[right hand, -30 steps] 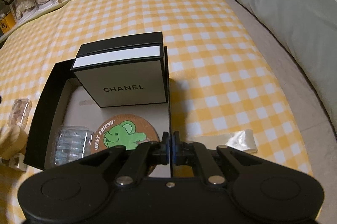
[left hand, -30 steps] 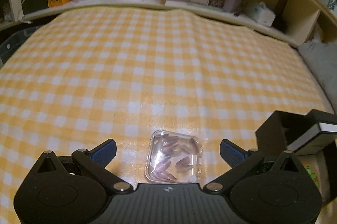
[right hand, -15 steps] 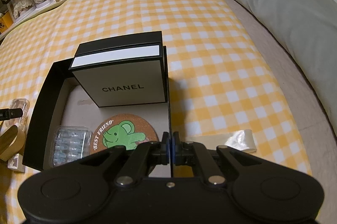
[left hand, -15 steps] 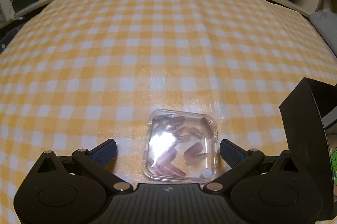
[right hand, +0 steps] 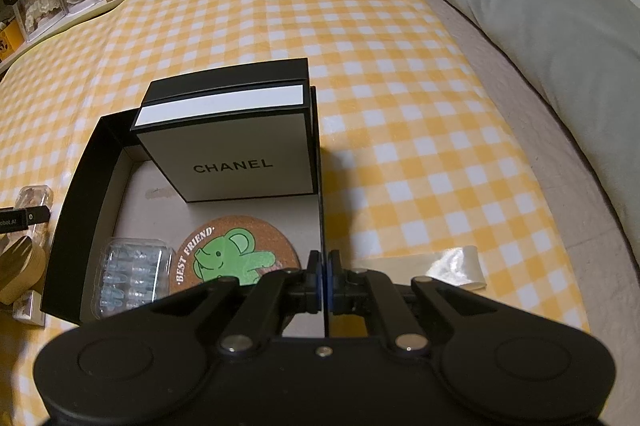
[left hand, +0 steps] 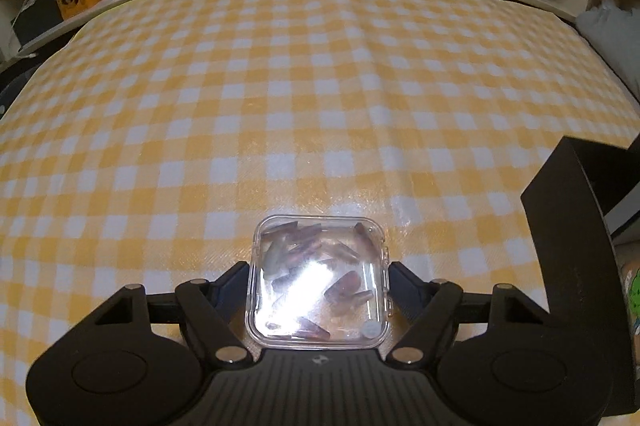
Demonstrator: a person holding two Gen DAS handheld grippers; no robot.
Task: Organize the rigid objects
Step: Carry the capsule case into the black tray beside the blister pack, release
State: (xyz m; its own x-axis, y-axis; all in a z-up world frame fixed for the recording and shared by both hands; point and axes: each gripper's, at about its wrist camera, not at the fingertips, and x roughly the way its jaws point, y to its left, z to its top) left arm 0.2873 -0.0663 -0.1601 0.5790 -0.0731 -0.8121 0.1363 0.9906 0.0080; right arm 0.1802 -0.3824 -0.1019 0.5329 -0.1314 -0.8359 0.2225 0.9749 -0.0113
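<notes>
We have our left gripper (left hand: 320,280) around the clear plastic case (left hand: 320,282) of small brownish pieces, which lies on the yellow checked cloth (left hand: 280,85) just left of the black box (right hand: 76,209). Its jaws have just been closing, and the fingers now sit against the case's two sides, so we judge the grip made or very nearly so; the case is not yet lifted. Our right gripper (right hand: 323,280) is pinched shut on the box's thin right wall, steadying it. Inside the box already are a white Chanel carton (right hand: 236,145) at the far end, a cork coaster (right hand: 240,258) with a green elephant, and a ribbed clear pack (right hand: 132,274) at the near left. What is left, as we see it: carry the case into the box, then the tan round item (right hand: 20,266) and small packet (right hand: 28,310) lying outside its left wall.
</notes>
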